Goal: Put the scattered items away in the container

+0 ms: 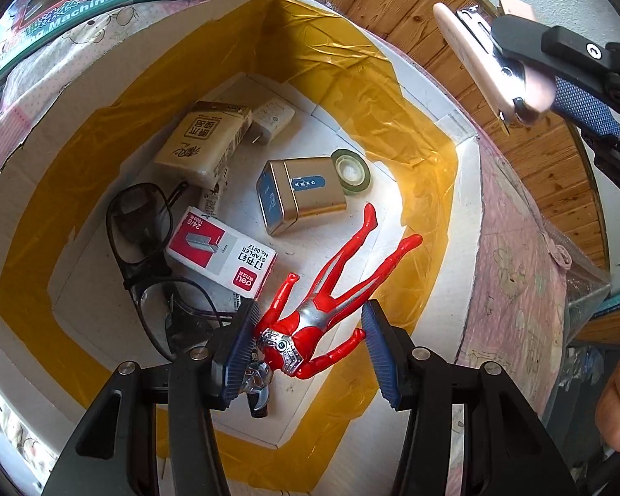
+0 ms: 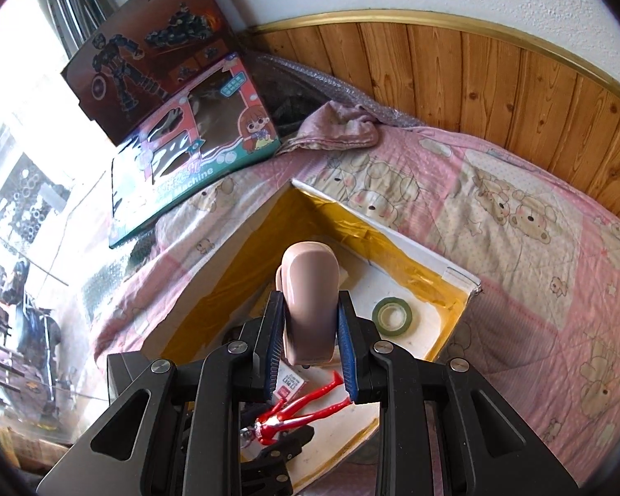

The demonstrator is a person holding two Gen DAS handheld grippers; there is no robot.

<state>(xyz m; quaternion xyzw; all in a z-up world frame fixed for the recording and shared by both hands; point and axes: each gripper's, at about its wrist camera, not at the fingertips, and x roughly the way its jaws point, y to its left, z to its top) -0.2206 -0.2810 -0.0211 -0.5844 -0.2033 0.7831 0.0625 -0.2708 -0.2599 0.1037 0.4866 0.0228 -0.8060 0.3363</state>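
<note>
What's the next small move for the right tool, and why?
Probably lower the right tool into the white tape-lined box and open. It grips the pink stapler above the rim, while the red toy figure already lies inside, between the open left tool.

staple box [image 1: 221,248] reads "deli staples no.0012 24/6"; toy box [image 2: 194,153] reads "machine".

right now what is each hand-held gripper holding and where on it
Right hand-held gripper clamps the pink stapler across its sides, near the rear. Left hand-held gripper is open, holding nothing.
</note>
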